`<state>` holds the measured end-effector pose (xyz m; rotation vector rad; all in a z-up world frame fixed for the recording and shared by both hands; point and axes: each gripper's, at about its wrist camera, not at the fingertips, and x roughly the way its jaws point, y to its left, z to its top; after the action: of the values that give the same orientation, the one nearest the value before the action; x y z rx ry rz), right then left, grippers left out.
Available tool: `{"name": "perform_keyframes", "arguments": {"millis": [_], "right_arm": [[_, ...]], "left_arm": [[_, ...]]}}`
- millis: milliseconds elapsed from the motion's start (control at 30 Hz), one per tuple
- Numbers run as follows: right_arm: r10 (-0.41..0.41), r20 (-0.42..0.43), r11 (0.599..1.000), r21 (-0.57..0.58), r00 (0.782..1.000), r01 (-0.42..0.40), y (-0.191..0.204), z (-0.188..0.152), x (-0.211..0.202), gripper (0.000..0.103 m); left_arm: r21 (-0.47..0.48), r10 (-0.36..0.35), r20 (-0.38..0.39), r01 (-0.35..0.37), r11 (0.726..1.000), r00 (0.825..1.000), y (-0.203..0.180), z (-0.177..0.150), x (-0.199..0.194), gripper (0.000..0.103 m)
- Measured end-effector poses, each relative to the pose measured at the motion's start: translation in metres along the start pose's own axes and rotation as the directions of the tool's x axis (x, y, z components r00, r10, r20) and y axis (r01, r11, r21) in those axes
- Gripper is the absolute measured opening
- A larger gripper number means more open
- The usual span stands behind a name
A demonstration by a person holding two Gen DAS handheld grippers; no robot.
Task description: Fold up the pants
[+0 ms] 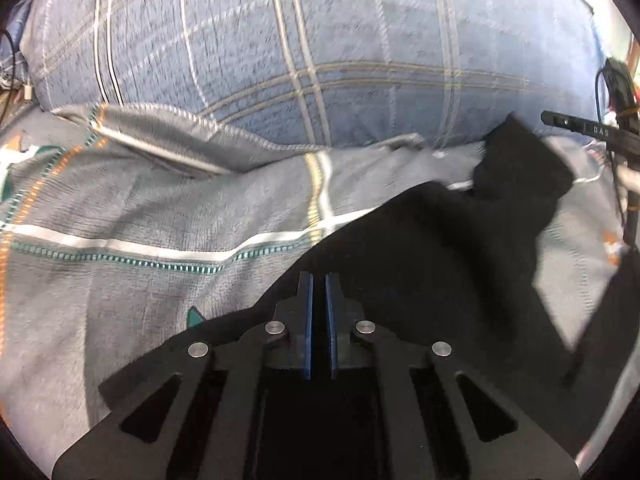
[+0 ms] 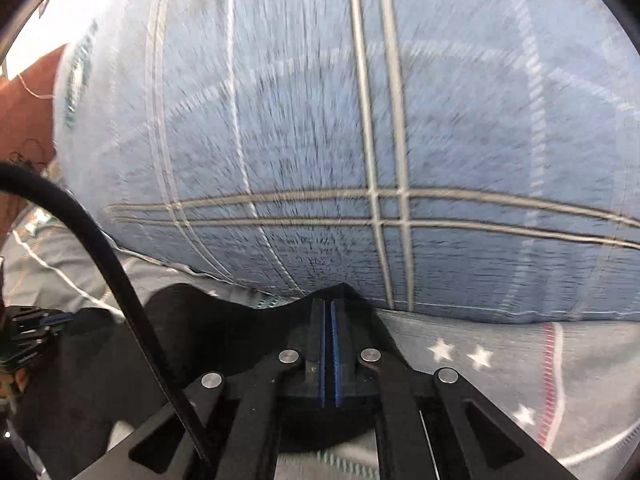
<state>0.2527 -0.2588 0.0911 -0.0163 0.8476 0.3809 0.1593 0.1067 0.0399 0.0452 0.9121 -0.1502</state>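
A: Where are the black fabric pants [image 1: 420,240]?

B: Spread on the grey patterned bedsheet [image 1: 120,200], just short of the big blue plaid pillow [image 1: 320,60] along the bed's far edge. One black corner stands up near the pillow's base at the right.

A: And the claws?

B: The left gripper [image 1: 319,280] has its blue pads pressed together over the pants' near-left edge; whether cloth sits between them I cannot tell. The right gripper [image 2: 330,304] is clamped on the pants' far hem, which rises around its tips, close to the pillow.

A: Open room?

B: Bare sheet stretches left of the pants; starred sheet lies right of the right gripper
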Motion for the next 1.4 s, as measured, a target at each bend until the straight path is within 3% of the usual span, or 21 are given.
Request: {"name": "perform_keyframes", "arguments": {"millis": [133,267,300,333,400,433,533,700,767,800,833,967,1033,1167,1200,1267,1300,1333,1367,1400], "right_arm": [[0.005,0.066,1.0,0.021,0.998,-0.006,-0.014,-0.006,-0.052,0.002],[0.006,0.047,0.998,0.061,0.999,-0.008,-0.02,-0.009,-0.067,0.004],[-0.004,0.044,0.999,0.049,0.999,0.002,-0.02,-0.009,-0.066,0.012],[-0.005,0.035,0.999,0.043,0.999,0.003,-0.015,-0.01,-0.06,0.036],[-0.001,-0.016,0.999,0.049,1.0,0.002,-0.006,-0.01,-0.035,0.075],[0.002,-0.037,0.999,0.045,0.999,0.0,-0.003,-0.01,-0.025,0.075],[-0.05,-0.115,0.999,-0.004,0.992,0.05,0.006,-0.005,0.017,0.075],[-0.101,-0.175,0.995,-0.033,0.979,0.097,0.008,0.007,0.074,0.075],[-0.104,-0.21,0.994,-0.041,0.972,0.098,0.006,0.009,0.09,0.075],[-0.107,-0.23,0.994,-0.045,0.967,0.1,0.006,0.008,0.095,0.075],[-0.107,-0.251,0.994,-0.051,0.962,0.097,0.004,0.007,0.099,0.075],[-0.067,-0.263,0.998,-0.031,0.963,0.061,-0.005,0.006,0.105,0.076],[-0.033,-0.272,0.999,0.001,0.962,0.035,-0.015,0.007,0.104,0.076],[-0.031,-0.277,1.0,-0.008,0.96,0.03,-0.026,0.009,0.098,0.076],[-0.032,-0.274,0.999,-0.011,0.961,0.03,-0.025,0.008,0.099,0.075],[-0.032,-0.266,0.999,-0.019,0.963,0.028,-0.021,0.005,0.096,0.06],[-0.033,-0.259,0.999,-0.027,0.965,0.027,-0.02,0.004,0.093,0.042],[-0.039,-0.25,0.999,-0.039,0.967,0.03,-0.017,0.003,0.09,0.023],[-0.055,-0.234,0.997,-0.067,0.971,0.04,-0.017,0.003,0.084,0.016],[-0.057,-0.224,0.996,-0.08,0.973,0.04,-0.018,0.001,0.073,0.01]], "left_arm": [[-0.003,-0.039,0.091,0.04,0.999,0.995,-0.01,0.0,-0.041,0.004],[-0.003,-0.045,0.121,0.046,0.999,0.992,-0.026,-0.003,-0.056,0.0],[0.007,-0.047,0.124,0.047,0.999,0.991,-0.03,-0.004,-0.058,0.0],[0.024,-0.044,0.131,0.041,0.999,0.99,-0.035,-0.004,-0.06,0.0],[0.061,-0.053,0.142,0.045,0.997,0.988,-0.045,-0.006,-0.064,0.0],[0.075,-0.053,0.145,0.042,0.996,0.988,-0.047,-0.005,-0.062,0.0],[0.071,-0.026,0.125,0.017,0.997,0.992,-0.04,-0.005,-0.054,0.0],[0.034,-0.067,0.072,0.065,0.997,0.995,0.001,-0.003,-0.032,0.005],[0.033,-0.042,0.039,0.041,0.999,0.998,0.011,-0.005,-0.019,0.029],[0.025,-0.035,0.022,0.035,0.999,0.999,0.015,-0.006,-0.012,0.055],[0.009,-0.032,0.007,0.032,0.999,0.999,0.019,-0.006,-0.006,0.062],[-0.021,-0.05,0.021,0.051,0.998,0.999,0.023,0.004,0.0,0.063],[0.0,-0.063,-0.011,0.063,0.998,0.998,0.019,0.008,0.009,0.063],[0.063,0.003,-0.088,0.003,0.998,0.996,0.008,0.007,0.041,0.065],[0.062,-0.001,-0.07,0.005,0.998,0.998,0.007,0.007,0.042,0.065],[0.041,-0.03,-0.05,0.032,0.999,0.998,0.009,0.009,0.042,0.062],[0.032,-0.045,-0.049,0.046,0.998,0.998,0.01,0.009,0.043,0.056],[0.034,-0.046,-0.037,0.047,0.998,0.998,0.009,0.007,0.041,0.028],[0.056,-0.013,-0.036,0.015,0.998,0.999,0.006,0.007,0.039,0.008],[0.073,0.002,-0.034,0.0,0.997,0.999,0.003,0.006,0.037,0.008]]}}
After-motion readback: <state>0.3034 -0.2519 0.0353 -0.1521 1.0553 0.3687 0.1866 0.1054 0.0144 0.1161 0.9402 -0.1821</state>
